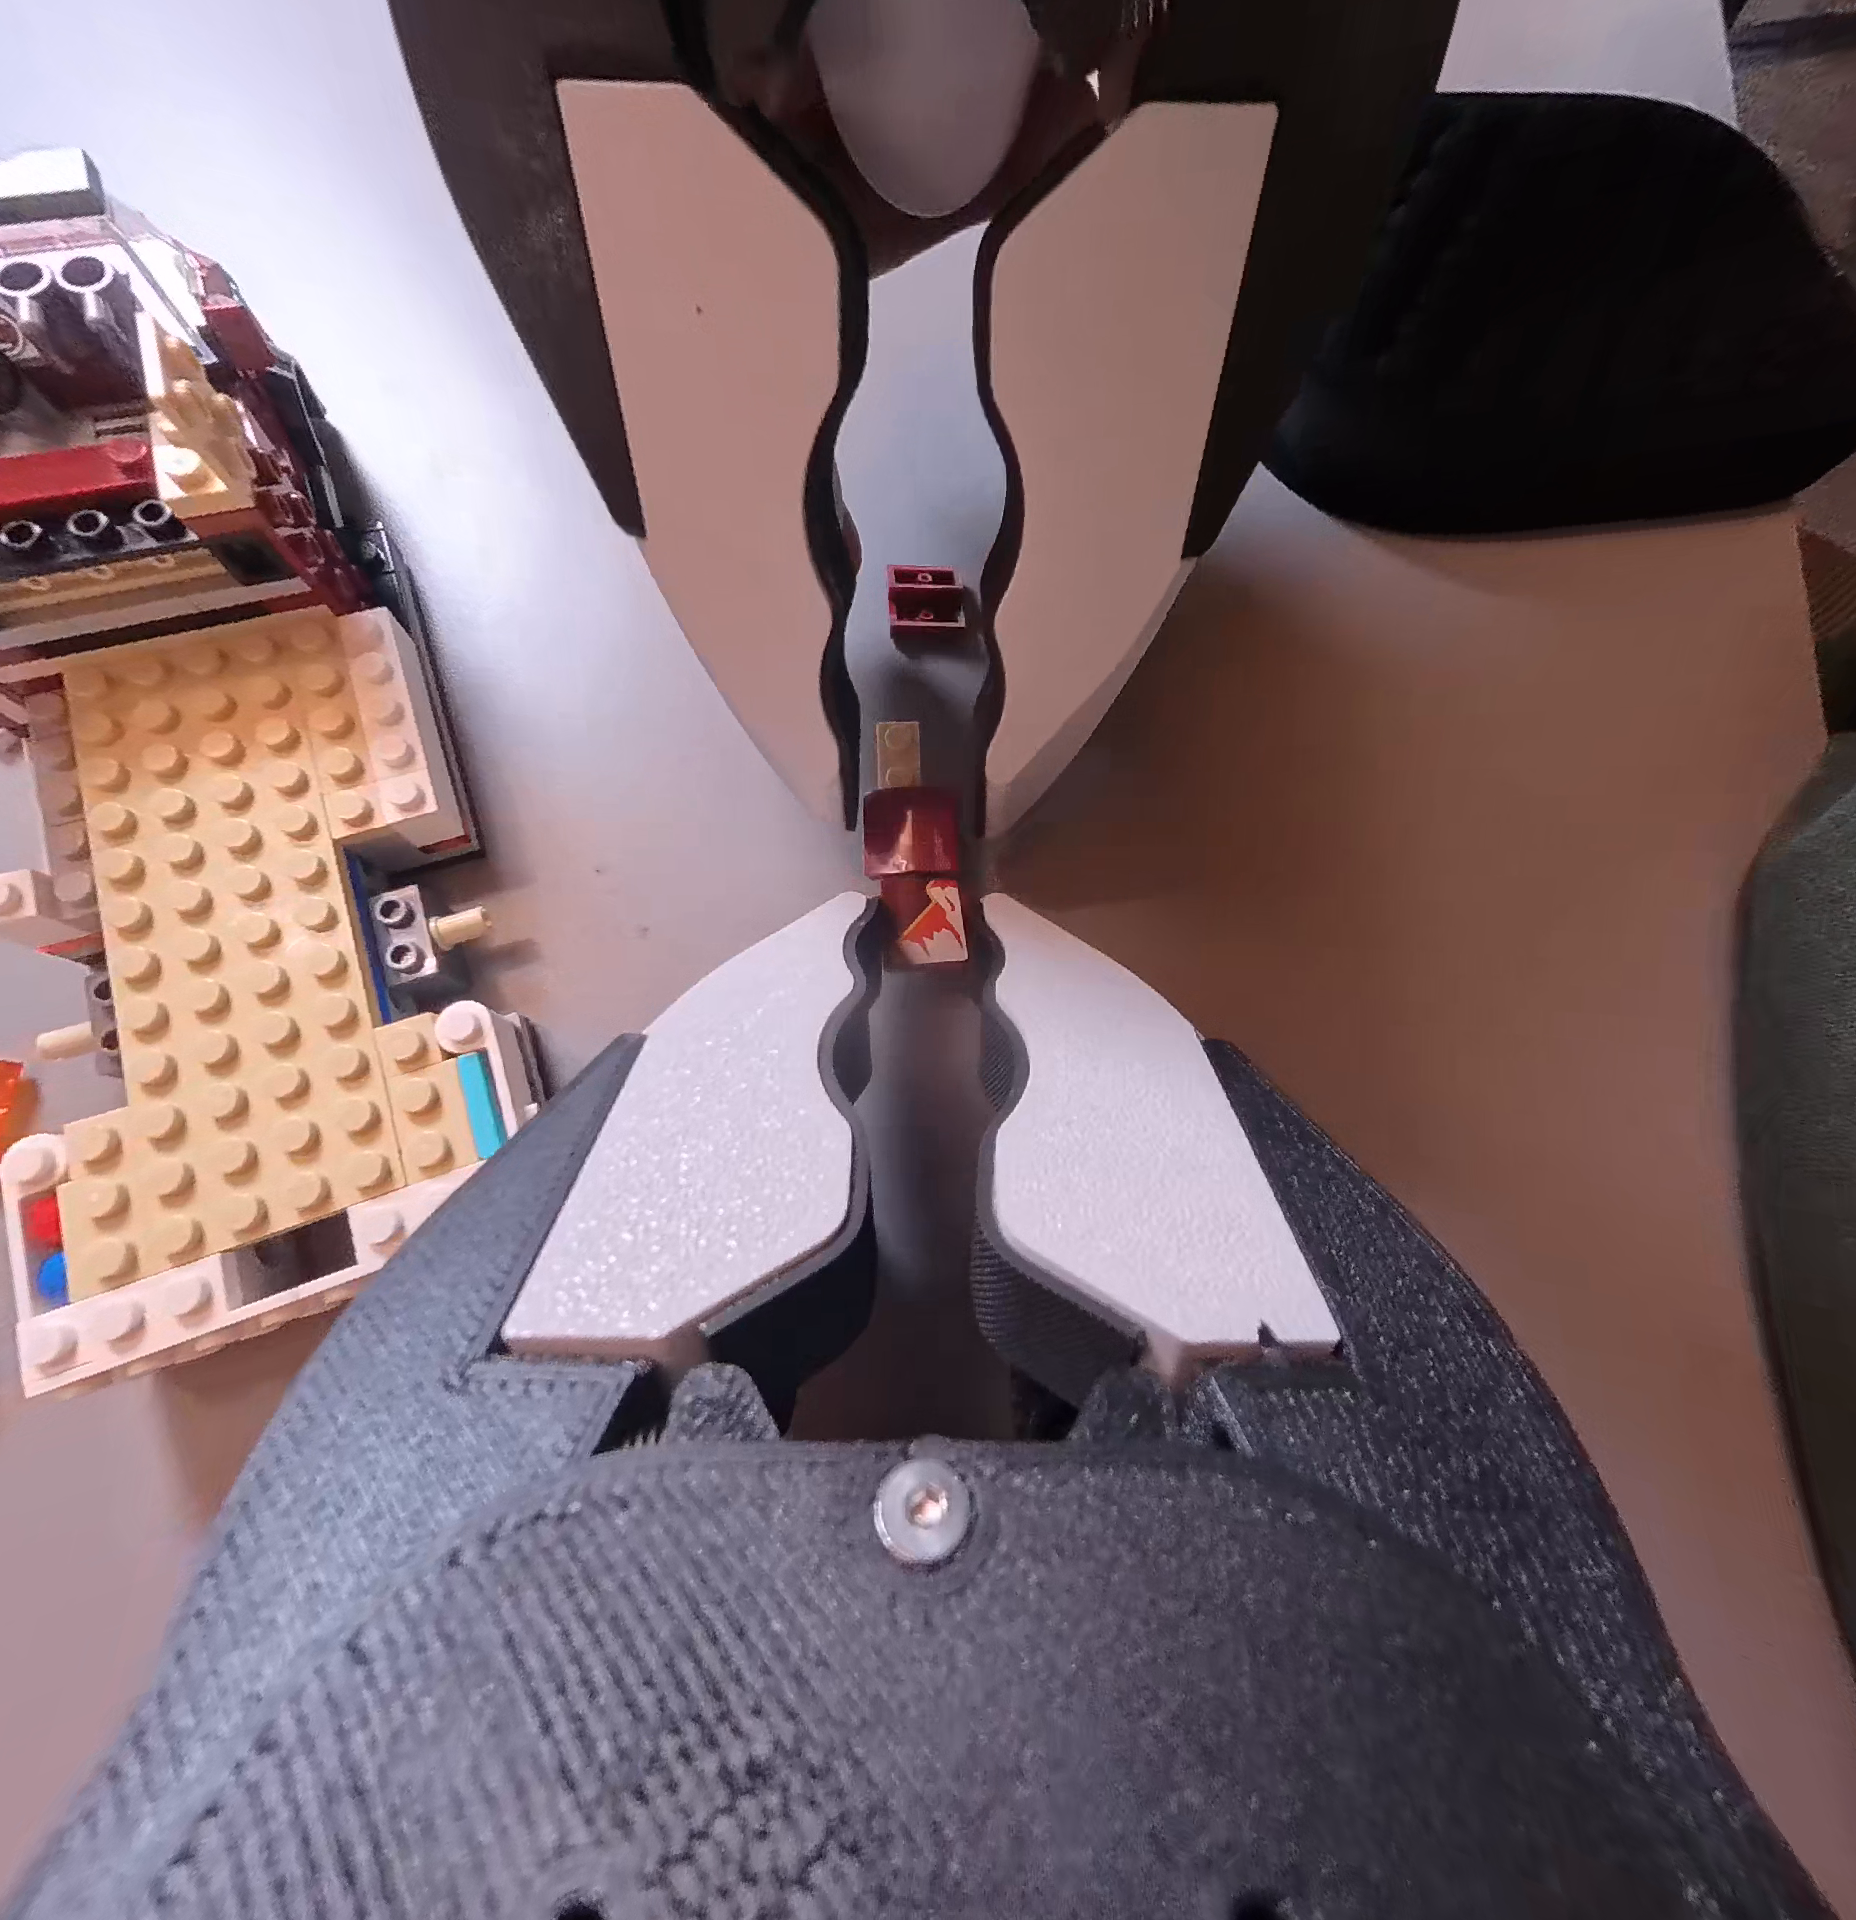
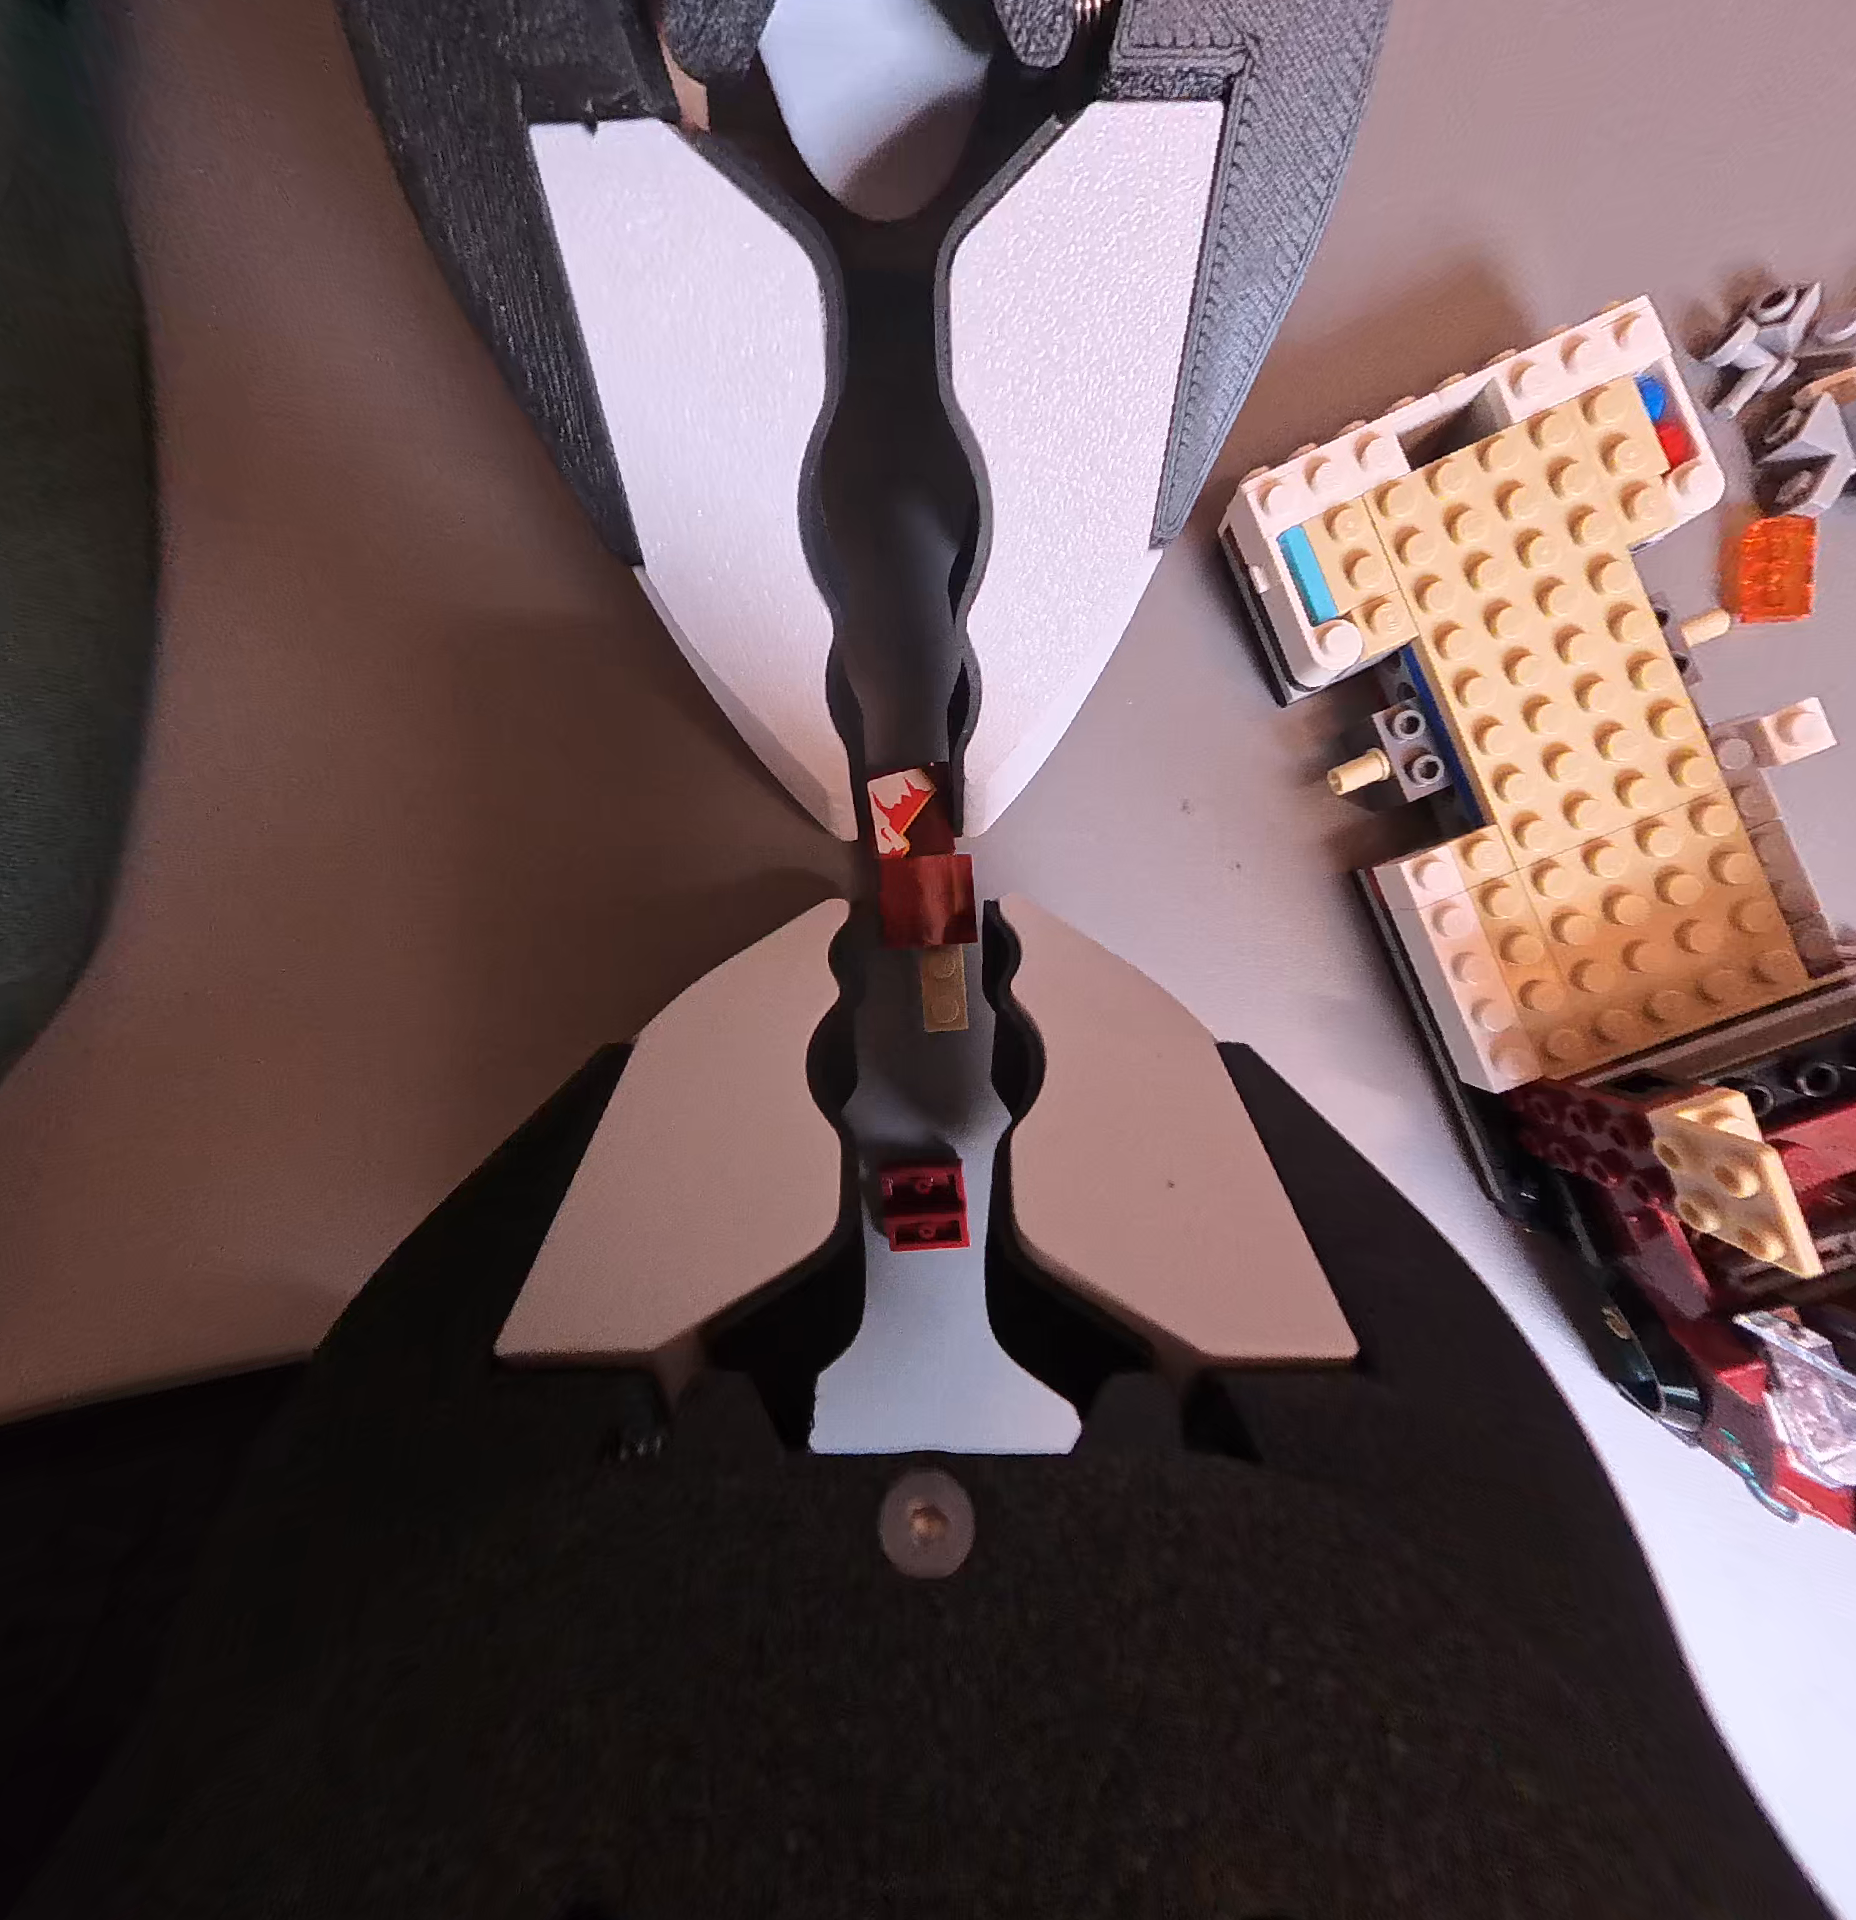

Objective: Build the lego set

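A dark red printed piece (image 1: 929, 928) is pinched by the closed left gripper (image 1: 926, 925). Facing it tip to tip, a plain dark red piece (image 2: 926, 900) is clamped by the right gripper (image 2: 919, 914). The half-built model (image 1: 228, 914) is seen beside them on the table (image 1: 612, 520).

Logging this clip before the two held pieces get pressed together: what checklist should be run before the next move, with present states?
1. Left gripper grips the printed dark red piece: ok.
2. Right gripper grips the dark red brick with tan plate: ok.
3. The two held pieces meet tip to tip: ok.
4. Studs lined up and seated: cannot tell.
5. Loose dark red piece lies below the right gripper's fingers, apart from the held pieces: ok.
6. Model sits off to the side, clear of both grippers: ok.
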Available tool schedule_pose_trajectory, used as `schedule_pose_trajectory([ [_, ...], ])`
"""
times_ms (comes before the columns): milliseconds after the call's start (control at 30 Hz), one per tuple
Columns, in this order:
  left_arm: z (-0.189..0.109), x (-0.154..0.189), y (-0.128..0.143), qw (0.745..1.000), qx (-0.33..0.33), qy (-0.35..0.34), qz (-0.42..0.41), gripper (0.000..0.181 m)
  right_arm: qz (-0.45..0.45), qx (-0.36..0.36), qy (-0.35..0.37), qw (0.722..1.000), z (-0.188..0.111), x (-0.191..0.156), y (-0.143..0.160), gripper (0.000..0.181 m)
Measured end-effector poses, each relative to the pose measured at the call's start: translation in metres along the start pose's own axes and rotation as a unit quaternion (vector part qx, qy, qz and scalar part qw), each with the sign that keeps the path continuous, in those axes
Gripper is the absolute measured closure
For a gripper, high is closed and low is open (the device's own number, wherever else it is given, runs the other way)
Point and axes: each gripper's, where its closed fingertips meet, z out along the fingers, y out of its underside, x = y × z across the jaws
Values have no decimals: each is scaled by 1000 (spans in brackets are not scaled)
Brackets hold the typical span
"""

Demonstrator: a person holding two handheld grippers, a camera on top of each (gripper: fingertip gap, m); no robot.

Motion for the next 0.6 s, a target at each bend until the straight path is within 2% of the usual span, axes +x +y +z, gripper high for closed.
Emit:
schedule_pose_trajectory([
  [267,-5,-2,-3,1000,6,-2,10,165,-15,42,30,999,-13,-2,-6,154],
  [433,-16,-3,-13,999,8,-6,35,165,-71,109,116,985,-32,-1,-16,139],
  [600,-39,4,-30,998,14,40,54,165,-171,164,230,944,-51,-8,-28,139],
])
